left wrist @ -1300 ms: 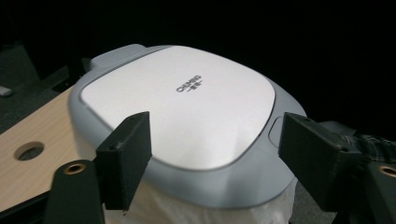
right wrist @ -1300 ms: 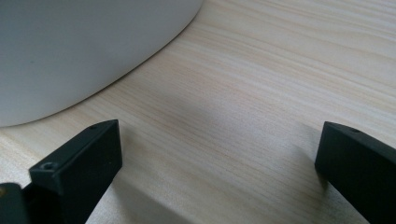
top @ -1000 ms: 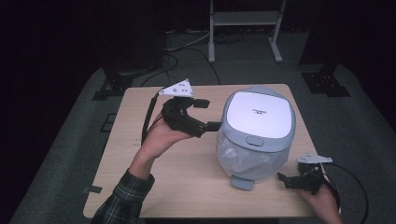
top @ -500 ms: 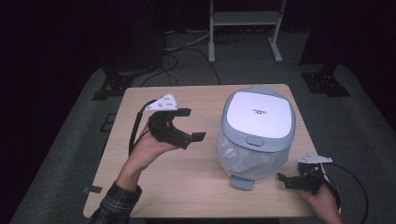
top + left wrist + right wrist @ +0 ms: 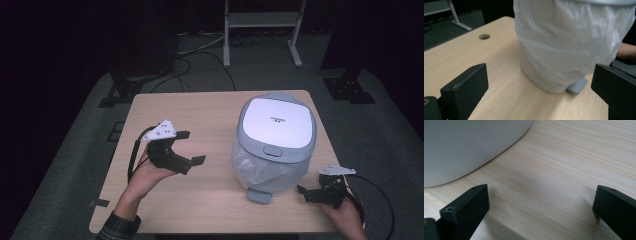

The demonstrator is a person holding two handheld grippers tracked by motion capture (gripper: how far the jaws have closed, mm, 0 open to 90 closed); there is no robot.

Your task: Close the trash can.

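A small grey pedal bin [image 5: 275, 142] with a white lid [image 5: 276, 121] stands right of the table's middle. A clear bag liner [image 5: 257, 167] hangs out under the lid, and the foot pedal [image 5: 259, 195] faces the near edge. My left gripper [image 5: 192, 147] is held open above the table, well left of the bin, jaws pointing at it. In the left gripper view the bagged bin [image 5: 574, 37] and its pedal [image 5: 576, 86] lie beyond the open jaws. My right gripper [image 5: 306, 194] rests open near the front right corner, close to the bin's white base [image 5: 461, 145], holding nothing.
The light wooden table [image 5: 200, 110] has a cable hole [image 5: 484, 36] near its far side. Past the table there is dark carpet, a white stand [image 5: 260, 20] and cables on the floor. A hand [image 5: 627, 50] shows behind the bin.
My left gripper has drawn back from the bin's side, moving left and toward the near edge. The right gripper and the bin have stayed put.
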